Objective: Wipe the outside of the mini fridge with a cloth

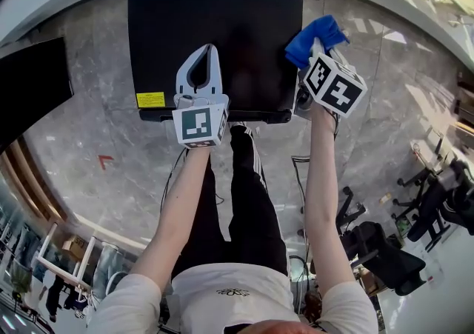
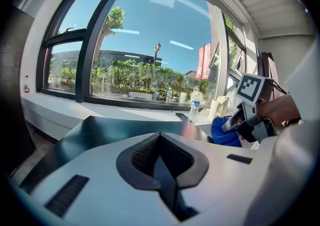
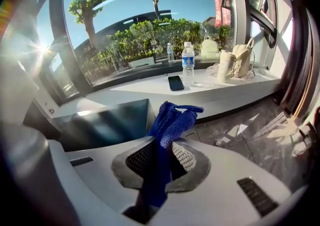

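The black mini fridge [image 1: 215, 36] stands on the floor below a window ledge, and I see its top from above. My left gripper [image 1: 209, 49] hovers over the front of the fridge top, shut with nothing in it; its tips [image 2: 160, 137] meet above the dark top [image 2: 100, 130]. A blue cloth [image 1: 315, 32] is bunched in my right gripper [image 1: 315, 49], which is shut on it at the fridge's right edge. In the right gripper view the cloth [image 3: 172, 120] sticks up between the closed pads [image 3: 187, 157], with the fridge [image 3: 107, 125] to its left.
A white window ledge [image 3: 150, 92] behind the fridge carries a phone [image 3: 175, 82], a water bottle [image 3: 188, 59] and bags [image 3: 235, 64]. A black cabinet [image 1: 29, 88] stands to the left. Cables [image 1: 300, 169] and office chairs [image 1: 437, 206] lie to the right on the marble floor.
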Motion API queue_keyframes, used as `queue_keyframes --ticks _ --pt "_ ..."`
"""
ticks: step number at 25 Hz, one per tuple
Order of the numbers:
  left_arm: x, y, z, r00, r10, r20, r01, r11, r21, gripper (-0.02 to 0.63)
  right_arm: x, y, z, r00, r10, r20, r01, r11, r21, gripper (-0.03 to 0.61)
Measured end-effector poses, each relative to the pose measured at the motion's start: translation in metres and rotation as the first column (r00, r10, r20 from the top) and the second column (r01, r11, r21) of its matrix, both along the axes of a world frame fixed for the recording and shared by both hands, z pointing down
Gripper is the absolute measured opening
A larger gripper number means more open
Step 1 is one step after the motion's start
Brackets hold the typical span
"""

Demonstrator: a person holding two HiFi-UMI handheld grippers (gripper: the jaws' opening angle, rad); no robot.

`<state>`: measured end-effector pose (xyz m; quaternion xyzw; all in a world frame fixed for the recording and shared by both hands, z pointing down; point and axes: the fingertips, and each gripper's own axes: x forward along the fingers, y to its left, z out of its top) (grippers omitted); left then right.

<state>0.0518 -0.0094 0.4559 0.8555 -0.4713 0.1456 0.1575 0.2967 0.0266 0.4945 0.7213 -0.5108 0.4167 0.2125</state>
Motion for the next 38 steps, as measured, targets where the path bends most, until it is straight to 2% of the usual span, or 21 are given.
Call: queue_keyframes --ticks 4,8,11,17,25,32,35,38 --pt "-0.02 -0.002 -0.007 0.999 -0.04 -0.006 0.04 0.999 -0.001 0.005 -0.026 -0.009 -0.036 0.999 -0.012 0.045 0.008 0.996 0.089 0.061" --pt "-0.046 -0.007 -0.018 0.997 -0.074 -0.007 0.074 0.997 0.009 0.005 -0.087 -0.031 -0.069 0.986 -0.128 0.102 0.11 0.98 0.163 0.061" --pt "-0.072 -0.015 -0.022 0.993 -0.116 -0.008 0.116 0.993 0.015 0.005 -0.148 -0.05 -0.083 0.96 -0.23 0.158 0.197 0.959 0.202 0.061" --pt "-0.137 -0.025 -0.026 0.98 -0.197 -0.002 0.197 0.98 0.011 0.005 -0.27 -0.066 -0.08 0.887 -0.413 0.206 0.375 0.906 0.198 0.061" --pt "-0.23 -0.037 -0.011 0.954 -0.298 0.017 0.299 0.954 -0.016 0.005 -0.389 -0.08 -0.056 0.825 -0.5 0.264 0.47 0.866 0.171 0.061" --pt "-0.287 -0.044 -0.006 0.929 -0.369 0.015 0.369 0.929 -0.021 0.005 -0.453 -0.093 -0.034 0.776 -0.573 0.264 0.561 0.818 0.126 0.061" --pt "-0.297 -0.046 -0.001 0.926 -0.377 0.018 0.377 0.926 -0.025 0.005 -0.46 -0.097 -0.019 0.779 -0.572 0.257 0.57 0.817 0.091 0.061" --pt "-0.297 -0.046 0.004 0.928 -0.372 0.015 0.373 0.927 -0.034 0.005 -0.457 -0.097 -0.002 0.784 -0.587 0.204 0.59 0.806 0.049 0.061"
